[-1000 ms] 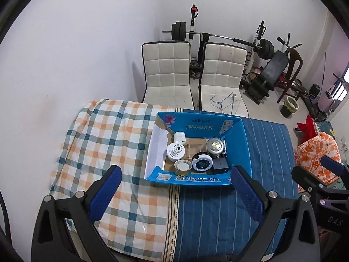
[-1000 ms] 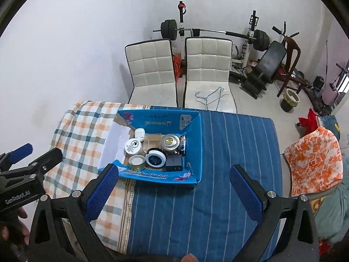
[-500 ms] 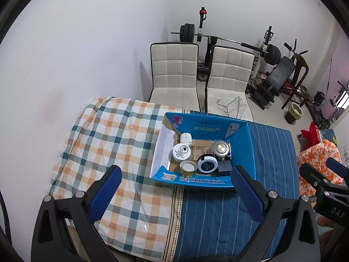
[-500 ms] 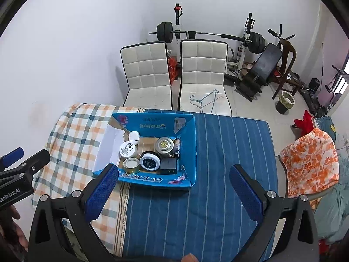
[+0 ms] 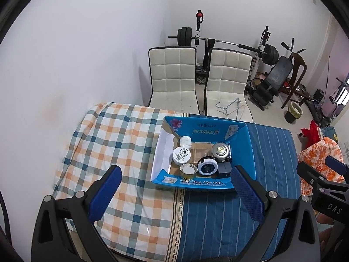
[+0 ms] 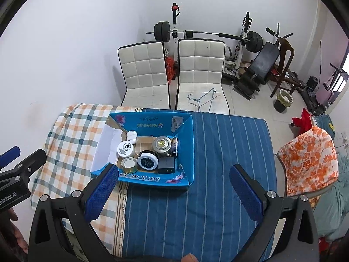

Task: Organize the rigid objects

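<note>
1. Left wrist view: the left gripper [image 5: 176, 193] hovers with its jaws wide apart and empty. The blue box [image 5: 202, 183] sits on the cloth-covered worktop [image 5: 122, 144] just beyond the fingertips, between them. Inside lie a white jar [image 5: 181, 155], a silver tin [image 5: 220, 150] and a black block [image 5: 224, 168].
2. Right wrist view: the right gripper [image 6: 174, 193] also has its jaws spread, holding nothing. The blue box [image 6: 152, 180] lies ahead, nearer the left finger [image 6: 101, 193]; the left gripper [image 6: 15, 172] shows at the frame's left edge.
</note>
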### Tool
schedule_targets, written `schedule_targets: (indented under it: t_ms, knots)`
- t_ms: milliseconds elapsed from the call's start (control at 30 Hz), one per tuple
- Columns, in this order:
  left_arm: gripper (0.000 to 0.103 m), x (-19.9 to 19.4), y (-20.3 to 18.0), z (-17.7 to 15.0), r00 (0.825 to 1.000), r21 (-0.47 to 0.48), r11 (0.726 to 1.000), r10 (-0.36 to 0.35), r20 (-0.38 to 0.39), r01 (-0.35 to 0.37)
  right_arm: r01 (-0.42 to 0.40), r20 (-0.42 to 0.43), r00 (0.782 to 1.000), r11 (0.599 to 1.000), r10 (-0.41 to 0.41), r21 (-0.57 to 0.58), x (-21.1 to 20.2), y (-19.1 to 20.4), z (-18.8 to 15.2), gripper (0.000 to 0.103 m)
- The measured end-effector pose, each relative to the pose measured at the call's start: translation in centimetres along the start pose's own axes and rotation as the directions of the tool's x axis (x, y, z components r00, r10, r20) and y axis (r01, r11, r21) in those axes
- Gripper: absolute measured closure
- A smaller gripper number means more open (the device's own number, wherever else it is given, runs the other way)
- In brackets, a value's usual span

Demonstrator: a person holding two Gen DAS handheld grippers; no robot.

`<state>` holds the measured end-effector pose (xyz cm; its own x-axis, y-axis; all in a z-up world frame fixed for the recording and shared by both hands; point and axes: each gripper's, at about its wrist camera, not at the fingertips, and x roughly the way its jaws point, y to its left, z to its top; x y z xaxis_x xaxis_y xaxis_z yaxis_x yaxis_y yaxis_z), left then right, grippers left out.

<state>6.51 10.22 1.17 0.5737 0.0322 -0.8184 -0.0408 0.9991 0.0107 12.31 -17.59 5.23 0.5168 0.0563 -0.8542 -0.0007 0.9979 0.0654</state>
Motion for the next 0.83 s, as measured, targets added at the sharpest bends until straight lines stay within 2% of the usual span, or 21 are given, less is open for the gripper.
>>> schedule_targets:
  t_ms: [833]
  knots:
    - [0.001,-0.01,0.45,0.02,1.000,0.005,1.000,-0.003,-0.008,0.003,-0.003,-0.001,1.000,1.000,0.003,-0.002,-0.21,0.15,-0.21,0.000]
